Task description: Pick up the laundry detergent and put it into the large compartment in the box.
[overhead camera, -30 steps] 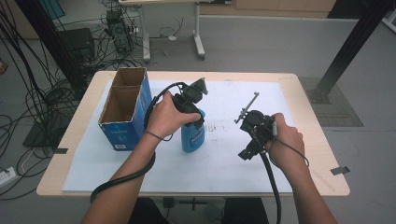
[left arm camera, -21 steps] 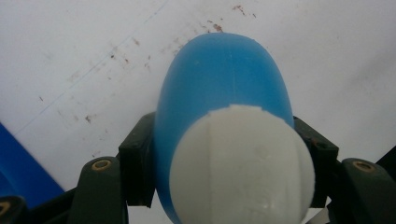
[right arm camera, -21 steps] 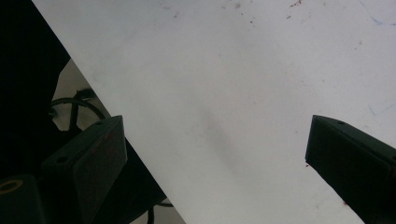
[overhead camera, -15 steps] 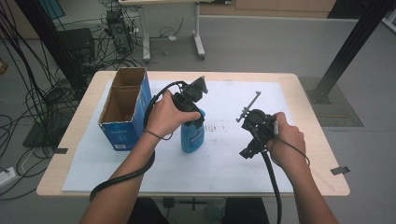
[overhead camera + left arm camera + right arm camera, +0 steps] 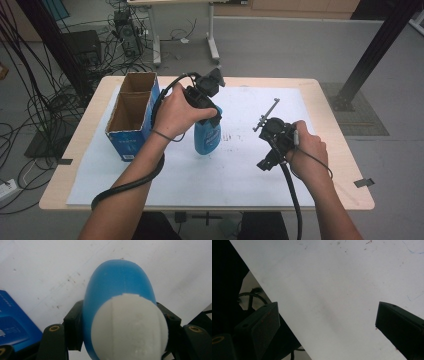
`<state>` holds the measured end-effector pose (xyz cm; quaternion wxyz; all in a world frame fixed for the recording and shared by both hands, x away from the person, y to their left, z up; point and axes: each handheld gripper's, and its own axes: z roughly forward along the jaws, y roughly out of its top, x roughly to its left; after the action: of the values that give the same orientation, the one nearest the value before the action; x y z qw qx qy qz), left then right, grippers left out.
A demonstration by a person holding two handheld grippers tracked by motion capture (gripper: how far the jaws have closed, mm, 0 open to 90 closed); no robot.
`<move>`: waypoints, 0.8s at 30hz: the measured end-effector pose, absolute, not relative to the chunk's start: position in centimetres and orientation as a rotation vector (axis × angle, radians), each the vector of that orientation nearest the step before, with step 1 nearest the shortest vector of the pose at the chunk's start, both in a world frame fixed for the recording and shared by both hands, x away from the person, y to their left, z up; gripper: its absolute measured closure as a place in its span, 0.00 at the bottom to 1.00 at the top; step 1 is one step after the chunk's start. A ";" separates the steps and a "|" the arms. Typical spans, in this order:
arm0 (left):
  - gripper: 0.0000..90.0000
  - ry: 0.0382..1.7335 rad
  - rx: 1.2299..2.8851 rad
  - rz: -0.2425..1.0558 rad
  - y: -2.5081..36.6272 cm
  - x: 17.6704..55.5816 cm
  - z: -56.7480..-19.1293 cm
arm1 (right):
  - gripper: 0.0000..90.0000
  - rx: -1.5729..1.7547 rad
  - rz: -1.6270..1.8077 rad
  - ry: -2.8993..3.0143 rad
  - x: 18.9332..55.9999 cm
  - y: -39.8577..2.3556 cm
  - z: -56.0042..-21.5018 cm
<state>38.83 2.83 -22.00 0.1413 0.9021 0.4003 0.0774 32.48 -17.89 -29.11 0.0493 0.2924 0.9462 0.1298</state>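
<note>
Blue cardboard box (image 5: 131, 120) stood open at table's left. Left gripper (image 5: 202, 107) pinched blue bottle (image 5: 206, 135), white cap (image 5: 130, 327) between both jaws; bottle sat higher than 1 second before, base apparently off white sheet (image 5: 240, 170). Lift likely begun, maybe toward box. Bottle smooth, rounded, upright. Right gripper (image 5: 327, 322) jaws spread, nothing between, over sheet.

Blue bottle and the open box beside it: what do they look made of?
Bottle: likely plastic, smooth and slightly glossy, with a moulded seam line and a matte white cap. Box: cardboard, raw brown inside, printed blue outside.
</note>
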 end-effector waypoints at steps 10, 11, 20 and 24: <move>0.42 1.147 2.573 0.255 2.7 38.4 -18.0 | 0.06 0.872 0.391 2.882 32.2 -17.6 -28.8; 0.42 1.146 2.571 0.257 2.8 38.4 -17.6 | 0.06 0.872 0.391 2.882 32.2 -17.6 -28.8; 0.42 1.133 2.548 0.259 2.8 38.3 -14.1 | 0.06 0.851 0.374 2.887 32.2 -17.3 -28.4; 0.42 1.119 2.544 0.266 2.5 38.1 -12.4 | 0.06 0.842 0.382 2.883 32.1 -17.4 -28.2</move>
<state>38.11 2.50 -12.44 0.1739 0.8973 0.3948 0.0938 32.10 -17.41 -28.16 0.0571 0.2778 0.9506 0.1260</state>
